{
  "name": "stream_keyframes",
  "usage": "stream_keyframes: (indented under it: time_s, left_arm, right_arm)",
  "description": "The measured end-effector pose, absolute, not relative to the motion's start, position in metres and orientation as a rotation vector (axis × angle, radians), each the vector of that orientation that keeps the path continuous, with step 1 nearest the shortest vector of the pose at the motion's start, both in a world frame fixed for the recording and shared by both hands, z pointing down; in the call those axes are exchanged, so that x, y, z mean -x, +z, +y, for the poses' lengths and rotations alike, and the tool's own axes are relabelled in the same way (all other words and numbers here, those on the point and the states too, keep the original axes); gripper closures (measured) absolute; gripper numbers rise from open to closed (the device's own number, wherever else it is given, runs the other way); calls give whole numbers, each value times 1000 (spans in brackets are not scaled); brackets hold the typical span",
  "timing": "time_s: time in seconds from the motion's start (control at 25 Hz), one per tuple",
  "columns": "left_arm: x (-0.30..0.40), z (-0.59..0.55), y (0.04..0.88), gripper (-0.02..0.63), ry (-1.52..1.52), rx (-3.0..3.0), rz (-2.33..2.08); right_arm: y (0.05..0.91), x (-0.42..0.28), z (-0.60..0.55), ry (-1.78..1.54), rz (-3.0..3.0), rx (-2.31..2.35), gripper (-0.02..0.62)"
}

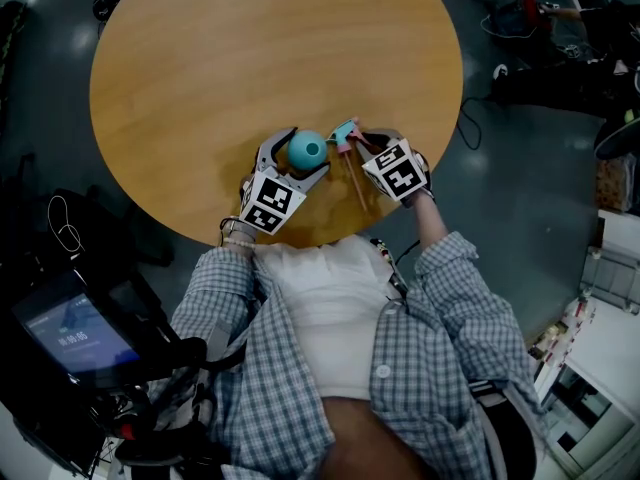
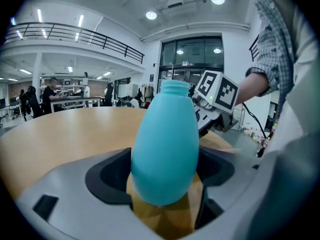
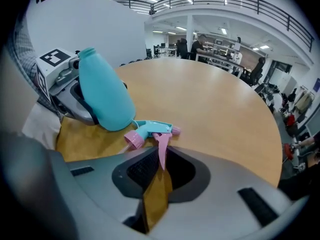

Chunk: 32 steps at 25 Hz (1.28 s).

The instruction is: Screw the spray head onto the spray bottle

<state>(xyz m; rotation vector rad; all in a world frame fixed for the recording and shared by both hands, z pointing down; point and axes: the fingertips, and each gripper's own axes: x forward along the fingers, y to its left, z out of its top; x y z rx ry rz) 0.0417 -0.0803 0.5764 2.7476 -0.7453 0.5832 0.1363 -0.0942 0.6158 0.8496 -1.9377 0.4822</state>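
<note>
1. Head view: the teal spray bottle [image 1: 308, 148] stands upright on the round table [image 1: 250, 58], near the person's edge. Its mouth faces up, so the long axis is vertical. The left gripper [image 1: 303, 155] is clamped round its belly. The spray head [image 1: 345, 134] lies just right of the bottle, close but not on it, with the right gripper [image 1: 366, 143] at it.
2. Left gripper view: both pads sit against the bottle's sides, with the open neck [image 2: 175, 88] up top. My worry is that the body is smooth and egg-shaped. Once the twisting starts, it could spin or squirt out of the grip.
3. Right gripper view: the jaws are nearly together and look to be pinching only the thin pink trigger [image 3: 162, 154]. The head runs across the picture, with the pink collar [image 3: 134, 140] aimed left at the bottle's lower half and the nozzle [image 3: 175, 130] to the right. Held by the trigger alone, it'll probably swing when lifted. The collar also has to turn to face down over the neck, or it'll go on crooked and cross-thread.
</note>
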Motion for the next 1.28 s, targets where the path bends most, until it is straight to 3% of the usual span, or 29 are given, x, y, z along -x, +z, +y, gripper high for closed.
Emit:
stream_keyframes:
  time_s: [0.44, 1.28]
  left_arm:
    - [-45, -76, 571, 202, 593, -2746, -742]
    - [-55, -67, 516, 210, 532, -2849, -419]
  right_arm:
    - [551, -142, -111, 351, -2073, -1158, 560]
    - [304, -89, -180, -270, -2599, -1702, 560]
